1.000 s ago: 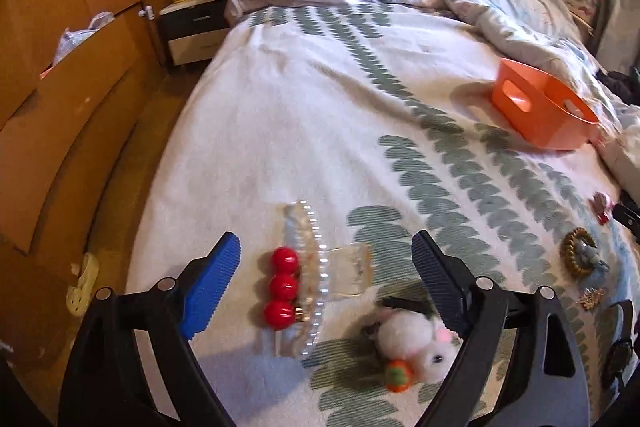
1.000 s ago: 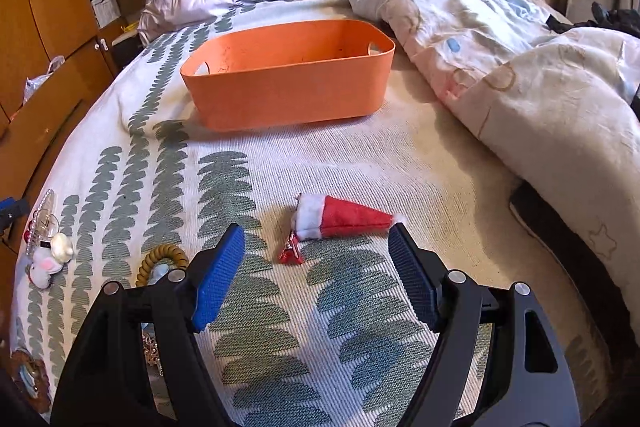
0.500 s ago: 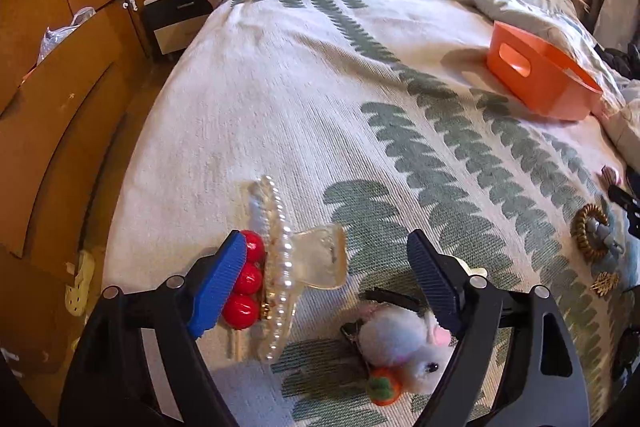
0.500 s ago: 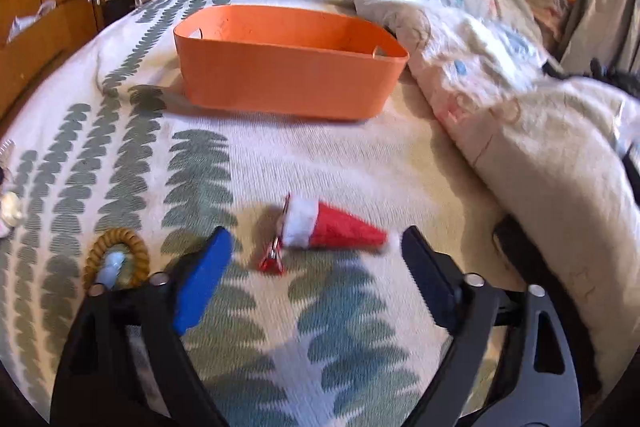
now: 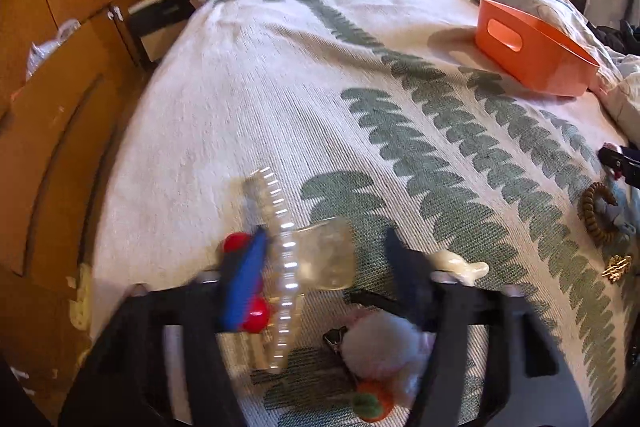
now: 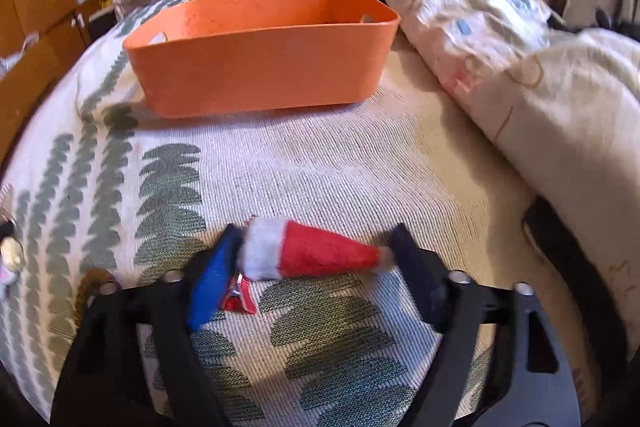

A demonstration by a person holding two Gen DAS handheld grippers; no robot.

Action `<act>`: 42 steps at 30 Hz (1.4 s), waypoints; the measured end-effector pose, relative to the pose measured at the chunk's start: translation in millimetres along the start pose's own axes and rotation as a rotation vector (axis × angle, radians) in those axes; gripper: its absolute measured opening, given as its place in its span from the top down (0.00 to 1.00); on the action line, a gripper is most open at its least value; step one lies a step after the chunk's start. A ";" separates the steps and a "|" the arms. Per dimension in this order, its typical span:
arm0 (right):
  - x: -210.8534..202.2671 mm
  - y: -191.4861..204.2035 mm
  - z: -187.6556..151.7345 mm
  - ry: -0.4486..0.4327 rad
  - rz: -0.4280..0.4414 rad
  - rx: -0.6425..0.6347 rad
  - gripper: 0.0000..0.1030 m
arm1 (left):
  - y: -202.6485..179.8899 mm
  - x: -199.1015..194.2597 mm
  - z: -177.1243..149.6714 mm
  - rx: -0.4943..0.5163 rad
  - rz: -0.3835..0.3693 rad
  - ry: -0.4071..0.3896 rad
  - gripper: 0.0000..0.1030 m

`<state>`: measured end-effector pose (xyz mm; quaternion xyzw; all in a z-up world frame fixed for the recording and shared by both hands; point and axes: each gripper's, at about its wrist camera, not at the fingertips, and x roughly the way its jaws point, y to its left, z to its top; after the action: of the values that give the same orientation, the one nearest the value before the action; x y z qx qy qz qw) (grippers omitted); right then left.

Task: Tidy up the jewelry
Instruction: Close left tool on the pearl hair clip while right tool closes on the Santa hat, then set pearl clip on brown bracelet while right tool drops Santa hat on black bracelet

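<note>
In the left wrist view my left gripper (image 5: pixel 326 267) is open and low over the bed, its jaws either side of a clear pearl-trimmed hair claw (image 5: pixel 308 259) with red beads (image 5: pixel 256 315). A white pom-pom clip (image 5: pixel 380 351) lies just below it. In the right wrist view my right gripper (image 6: pixel 316 267) is open, its jaws flanking a red Santa-hat hair clip (image 6: pixel 316 253) on the bedspread. An orange basket (image 6: pixel 260 67) stands beyond it; it also shows in the left wrist view (image 5: pixel 532 55).
A brown spiral hair tie (image 5: pixel 598 213), a gold brooch (image 5: pixel 618 267) and a cream clip (image 5: pixel 460 263) lie on the leaf-patterned bedspread (image 5: pixel 320 87). A rumpled duvet (image 6: pixel 500 47) lies right of the basket. Wooden furniture (image 5: pixel 52 107) borders the bed's left edge.
Both grippers have moved forward and down. The hair claw now sits between my left jaws and the Santa-hat clip between my right jaws. Both have narrowed slightly.
</note>
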<state>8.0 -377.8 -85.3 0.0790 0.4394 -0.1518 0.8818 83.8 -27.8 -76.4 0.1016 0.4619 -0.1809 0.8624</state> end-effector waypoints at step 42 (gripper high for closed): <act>-136.7 13.3 -18.9 -0.206 0.171 -0.003 0.61 | 6.4 -85.8 -1.3 -0.111 -0.077 -0.134 0.60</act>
<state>-79.3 -333.0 12.5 0.0987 0.3385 -0.0827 0.9321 41.8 -2.8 -5.5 0.0238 0.4160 -0.1944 0.8880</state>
